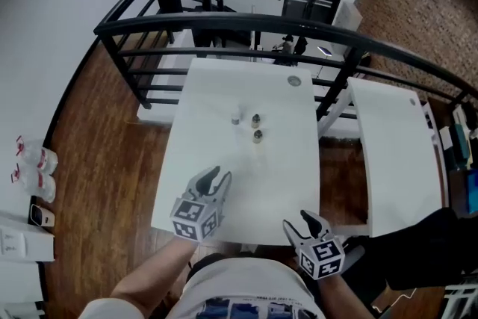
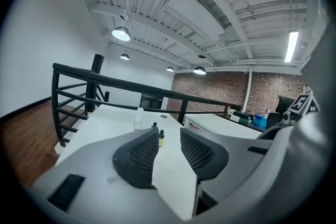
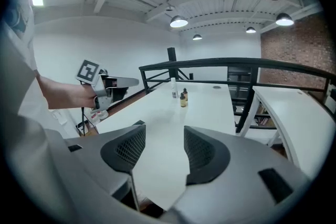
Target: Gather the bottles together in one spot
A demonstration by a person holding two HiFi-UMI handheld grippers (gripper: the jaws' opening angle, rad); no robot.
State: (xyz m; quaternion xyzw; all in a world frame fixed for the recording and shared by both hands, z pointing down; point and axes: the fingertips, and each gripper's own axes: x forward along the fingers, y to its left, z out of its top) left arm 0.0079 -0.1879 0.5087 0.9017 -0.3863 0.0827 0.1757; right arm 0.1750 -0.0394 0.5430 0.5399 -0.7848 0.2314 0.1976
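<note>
The task looks all but done. The pale bottle (image 1: 236, 117), the farther brown bottle (image 1: 255, 119) and the nearer brown bottle (image 1: 258, 135) stand close together mid-way along the counter (image 1: 276, 183), upright, long axes vertical, caps up. The left gripper (image 1: 216, 175) and right gripper (image 1: 297, 220) hover near its front edge, jaws apart and empty.

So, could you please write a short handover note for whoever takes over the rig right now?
Left claw: open, empty, over the near left part of the table.
Right claw: open, empty, at the table's near edge.
Bottles: a pale bottle and two dark-capped dropper bottles stand upright, close together, mid-table.
Done: all three look gathered in one spot.
Left: likely nothing; no other bottle shows on the table.
</note>
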